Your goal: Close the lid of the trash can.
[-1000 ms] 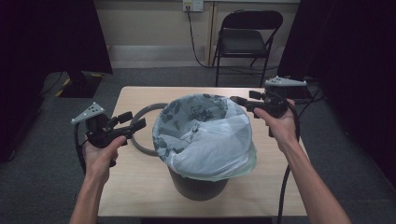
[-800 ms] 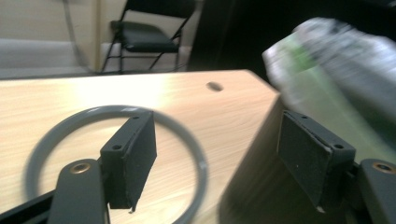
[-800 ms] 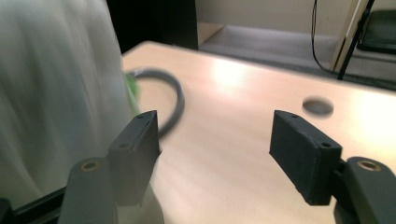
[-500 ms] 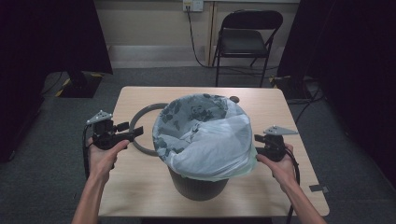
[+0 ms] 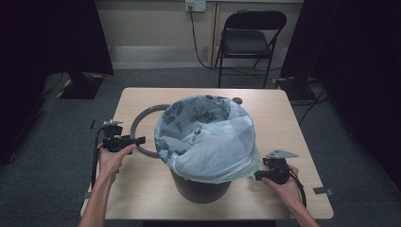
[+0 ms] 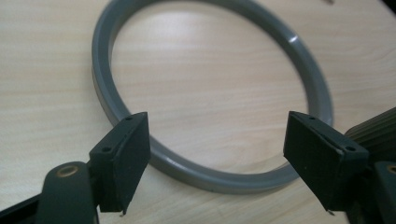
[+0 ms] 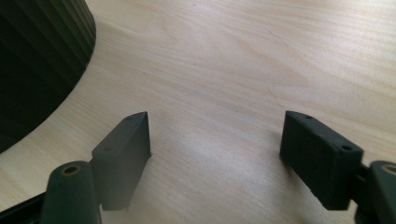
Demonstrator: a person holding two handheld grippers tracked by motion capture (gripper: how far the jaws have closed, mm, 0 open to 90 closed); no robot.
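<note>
A dark ribbed bin (image 5: 201, 189) stands mid-table, lined with a pale bag (image 5: 213, 142) whose edge drapes over the rim. A grey plastic ring (image 5: 140, 124) lies flat on the table to the bin's left. My left gripper (image 5: 140, 140) rests low at the ring's near edge, open; in the left gripper view its jaws (image 6: 217, 123) straddle the ring's (image 6: 210, 179) near arc with nothing held. My right gripper (image 5: 257, 176) sits on the table at the bin's front right, open over bare wood (image 7: 217, 119), the bin wall (image 7: 37, 60) beside it.
The wooden table (image 5: 283, 123) has bare room at the right and back. A small dark disc (image 5: 237, 100) lies behind the bin. A folding chair (image 5: 248, 38) stands beyond the table, with cables on the floor nearby.
My right gripper came from the bin's back right rim down to the table at the front right. The left gripper dropped lower toward the ring's near edge.
</note>
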